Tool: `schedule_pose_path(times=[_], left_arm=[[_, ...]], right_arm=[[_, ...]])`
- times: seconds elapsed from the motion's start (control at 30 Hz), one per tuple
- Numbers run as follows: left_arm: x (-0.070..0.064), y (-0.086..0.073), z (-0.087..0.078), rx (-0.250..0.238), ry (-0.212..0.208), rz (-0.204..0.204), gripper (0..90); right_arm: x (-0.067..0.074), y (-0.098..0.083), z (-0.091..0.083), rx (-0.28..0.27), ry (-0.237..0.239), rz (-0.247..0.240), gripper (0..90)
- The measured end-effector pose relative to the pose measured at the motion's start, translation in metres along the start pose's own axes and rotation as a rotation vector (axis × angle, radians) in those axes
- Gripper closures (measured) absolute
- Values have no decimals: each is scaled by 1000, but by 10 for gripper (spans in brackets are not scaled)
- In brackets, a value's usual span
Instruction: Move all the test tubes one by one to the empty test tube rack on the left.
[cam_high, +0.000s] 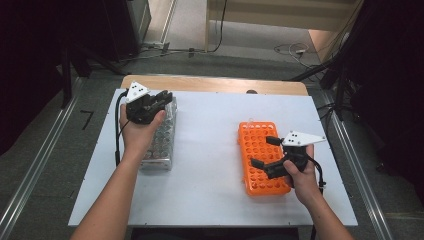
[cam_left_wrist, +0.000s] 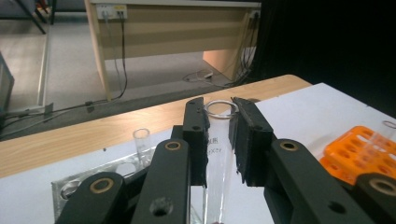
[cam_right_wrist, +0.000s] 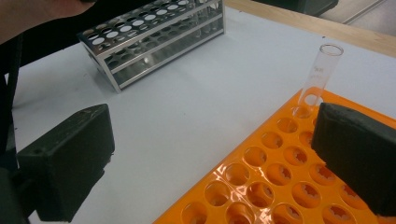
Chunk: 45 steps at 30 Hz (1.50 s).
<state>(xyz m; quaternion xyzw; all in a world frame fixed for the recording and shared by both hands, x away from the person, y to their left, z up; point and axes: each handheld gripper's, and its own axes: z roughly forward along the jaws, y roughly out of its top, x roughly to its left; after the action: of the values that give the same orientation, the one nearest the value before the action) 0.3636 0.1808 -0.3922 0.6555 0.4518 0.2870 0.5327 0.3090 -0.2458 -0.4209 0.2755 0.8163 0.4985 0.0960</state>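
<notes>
A lab: test-tube racks (cam_high: 263, 157) on a white table (cam_high: 210, 150), cabling on the floor.

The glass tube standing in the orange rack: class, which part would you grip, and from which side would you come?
Grip the tube on its bare upper stretch, just under the rim. It stands upright at a corner hole of the orange rack, clear of neighbours, so come from above or from the open table side, fingers either side of the round wall, and lift straight up.
</notes>
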Motion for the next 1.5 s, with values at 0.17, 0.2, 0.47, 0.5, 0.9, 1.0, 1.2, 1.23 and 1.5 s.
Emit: schedule_pose_path(times=[0.17, 0.2, 0.47, 0.5, 0.9, 1.0, 1.2, 1.23, 1.5], left_arm=[[6, -3, 7, -15, 25, -10, 764], [6, -4, 9, -11, 34, -8, 764], [6, -8, 16, 2, 48, 7, 764], [6, -8, 16, 7, 50, 12, 763], [4, -14, 17, 32, 71, 44, 763], [4, -15, 18, 55, 74, 53, 763], [4, -23, 19, 90, 79, 50, 762], [4, -24, 20, 98, 78, 51, 762], [5, -29, 21, 145, 83, 39, 761]], right_arm=[[0, 0, 0, 2, 4, -3, 0], [0, 0, 0, 3, 3, -3, 0], [0, 0, 0, 7, 6, -6, 0], [0, 0, 0, 6, 7, -6, 0], [1, 0, 0, 6, 3, -7, 0], [1, 0, 0, 6, 4, -6, 0], [1, 0, 0, 6, 6, -8, 0], [1, 0, 0, 6, 4, -5, 0], [1, 0, 1, 10, 10, -8, 0]])
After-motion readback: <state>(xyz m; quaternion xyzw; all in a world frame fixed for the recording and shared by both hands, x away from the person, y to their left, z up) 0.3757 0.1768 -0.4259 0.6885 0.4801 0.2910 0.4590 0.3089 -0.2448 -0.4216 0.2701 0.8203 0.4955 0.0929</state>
